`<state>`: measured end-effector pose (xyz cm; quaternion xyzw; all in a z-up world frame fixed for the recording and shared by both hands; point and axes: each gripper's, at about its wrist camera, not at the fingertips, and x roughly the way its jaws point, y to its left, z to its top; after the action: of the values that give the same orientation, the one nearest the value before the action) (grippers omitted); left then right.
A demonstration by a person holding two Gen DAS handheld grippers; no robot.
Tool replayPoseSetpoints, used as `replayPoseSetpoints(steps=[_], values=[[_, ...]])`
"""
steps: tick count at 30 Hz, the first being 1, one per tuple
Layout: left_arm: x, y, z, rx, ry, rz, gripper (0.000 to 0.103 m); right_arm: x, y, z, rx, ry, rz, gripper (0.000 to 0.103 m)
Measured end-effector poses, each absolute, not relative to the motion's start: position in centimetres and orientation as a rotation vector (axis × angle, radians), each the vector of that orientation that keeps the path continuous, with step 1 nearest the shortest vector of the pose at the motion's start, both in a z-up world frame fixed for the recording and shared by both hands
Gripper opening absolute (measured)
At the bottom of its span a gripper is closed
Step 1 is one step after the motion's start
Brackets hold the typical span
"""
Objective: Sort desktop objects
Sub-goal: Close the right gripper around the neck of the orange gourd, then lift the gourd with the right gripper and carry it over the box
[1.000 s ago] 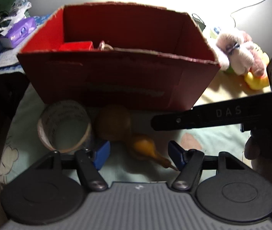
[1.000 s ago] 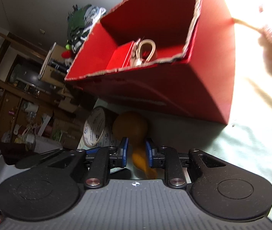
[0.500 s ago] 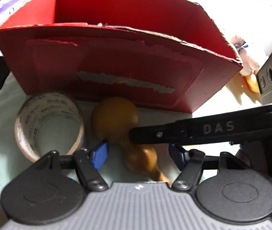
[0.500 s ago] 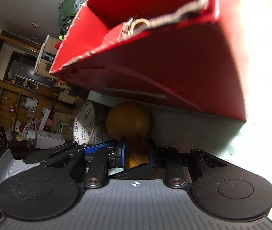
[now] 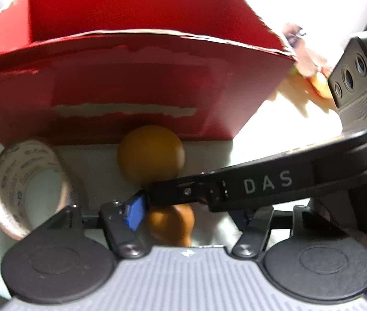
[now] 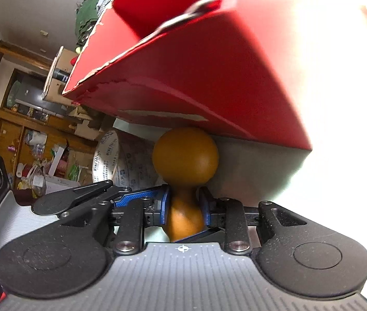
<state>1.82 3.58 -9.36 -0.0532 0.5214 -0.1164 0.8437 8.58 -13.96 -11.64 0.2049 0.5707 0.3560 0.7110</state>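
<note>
An orange-brown gourd (image 5: 152, 160) lies on the pale cloth right in front of a red cardboard box (image 5: 131, 77). In the right wrist view my right gripper (image 6: 184, 204) is shut on the gourd (image 6: 186, 155) at its narrow waist, a blue pad pressed against each side. My left gripper (image 5: 191, 215) stands open astride the gourd's small end. Its left blue pad (image 5: 135, 212) shows, while its right fingertip is hidden behind the right gripper's black arm (image 5: 261, 184), which crosses in from the right. The box interior is out of sight.
A roll of printed tape (image 5: 25, 189) stands on edge to the left of the gourd, also visible as tape (image 6: 108, 160) in the right wrist view. A plush toy (image 5: 310, 77) lies past the box's right corner. Cluttered wooden shelves (image 6: 15, 134) fill the far left background.
Both grippers have moved in towards the gourd and box. The right gripper's pads have slid forward to the gourd's waist, and its arm now covers more of the left view.
</note>
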Motion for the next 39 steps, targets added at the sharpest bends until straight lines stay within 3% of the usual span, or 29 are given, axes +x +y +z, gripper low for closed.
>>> replayPoseSetpoints(steps=[5, 16, 26, 39], values=[[1.4, 1.5, -9.2, -0.059, 1.102, -0.327, 0.058, 8.0, -17.1, -11.7, 0.484, 1.266, 0.736, 0.029], [1.4, -5.3, -8.6, 0.07, 1.072, -0.513, 0.058, 5.6, -24.8, -11.4, 0.571, 1.203, 0.598, 0.029], [3.6, -11.1, -4.9, 0.118, 0.933, -0.586, 0.058, 5.9, -30.4, -7.1, 0.608, 1.003, 0.545, 0.029], [7.5, -7.0, 4.2, 0.153, 0.731, -0.538, 0.058, 12.0, -22.5, 0.5, 0.547, 0.805, 0.639, 0.029]])
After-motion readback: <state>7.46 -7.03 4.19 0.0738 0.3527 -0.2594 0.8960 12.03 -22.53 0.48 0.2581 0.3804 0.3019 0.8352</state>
